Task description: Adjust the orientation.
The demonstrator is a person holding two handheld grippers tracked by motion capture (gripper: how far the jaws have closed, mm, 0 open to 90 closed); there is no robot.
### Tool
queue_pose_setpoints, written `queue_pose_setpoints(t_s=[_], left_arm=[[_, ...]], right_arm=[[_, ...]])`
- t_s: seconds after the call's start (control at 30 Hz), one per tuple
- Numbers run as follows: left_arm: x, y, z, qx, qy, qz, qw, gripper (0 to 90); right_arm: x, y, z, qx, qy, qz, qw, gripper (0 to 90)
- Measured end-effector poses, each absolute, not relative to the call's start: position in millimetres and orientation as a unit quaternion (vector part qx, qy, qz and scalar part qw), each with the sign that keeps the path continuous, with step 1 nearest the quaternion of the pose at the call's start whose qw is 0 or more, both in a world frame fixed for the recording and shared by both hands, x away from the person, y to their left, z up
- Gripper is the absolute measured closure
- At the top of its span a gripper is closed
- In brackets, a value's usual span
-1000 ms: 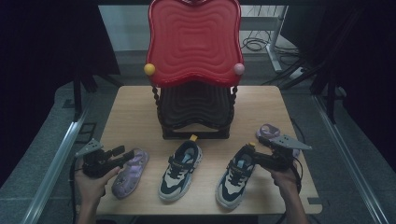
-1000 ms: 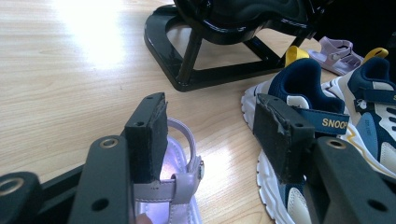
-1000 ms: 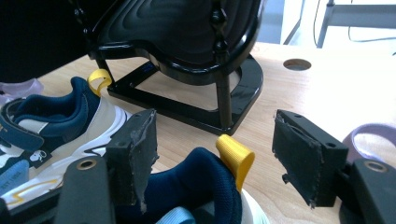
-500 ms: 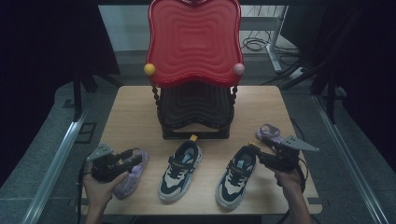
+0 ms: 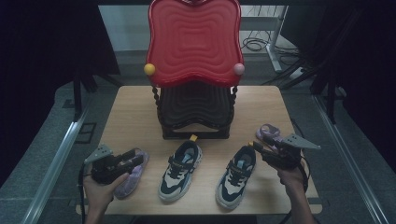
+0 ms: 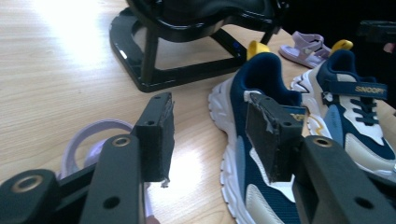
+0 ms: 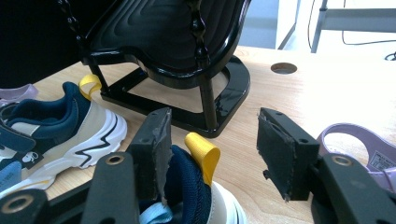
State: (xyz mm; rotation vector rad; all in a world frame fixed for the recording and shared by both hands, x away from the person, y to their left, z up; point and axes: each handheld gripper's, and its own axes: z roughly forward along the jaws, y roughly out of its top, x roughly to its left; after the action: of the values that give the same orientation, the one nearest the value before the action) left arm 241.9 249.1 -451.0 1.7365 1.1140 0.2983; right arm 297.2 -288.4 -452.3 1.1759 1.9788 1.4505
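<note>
Grippers (image 5: 135,157) (image 5: 256,148) open — beside sandal (image 5: 130,179), sneaker (image 5: 236,177)

Light wood table (image 5: 130,107), round cable hole (image 7: 283,68) near one edge. Grey floor (image 5: 51,140) around it, metal rails (image 5: 60,154) along both long sides. Black curtains (image 5: 46,42) left and right. Behind the far edge: white desk frame (image 5: 275,32), black cables (image 5: 257,44) coiled on the floor. Dim room, glare patch on the tabletop.

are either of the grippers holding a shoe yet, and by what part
No. The left gripper and right gripper are both open; nothing is pinched between either gripper's pads.
</note>
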Motion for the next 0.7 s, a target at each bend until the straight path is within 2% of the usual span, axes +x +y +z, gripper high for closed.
queue_pose_setpoints(t_s=[0.17,0.33,0.53,0.7], left_arm=[[239.1,246.5,-446.4,0.724,0.454,0.123,0.504,58.2],[238.1,240.6,-439.0,0.732,0.446,0.128,0.499,77.6],[238.2,231.5,-439.6,0.749,0.441,0.13,0.477,89.6],[239.3,230.7,-440.6,0.753,0.442,0.128,0.471,90.0]], right_arm=[[295.9,-288.1,-451.3,0.422,0.71,0.523,0.212,46.2],[293.0,-287.4,-453.0,0.428,0.71,0.522,0.203,46.6],[286.8,-287.8,-451.6,0.431,0.708,0.519,0.209,46.2],[286.4,-288.6,-452.4,0.428,0.709,0.519,0.21,45.7]])
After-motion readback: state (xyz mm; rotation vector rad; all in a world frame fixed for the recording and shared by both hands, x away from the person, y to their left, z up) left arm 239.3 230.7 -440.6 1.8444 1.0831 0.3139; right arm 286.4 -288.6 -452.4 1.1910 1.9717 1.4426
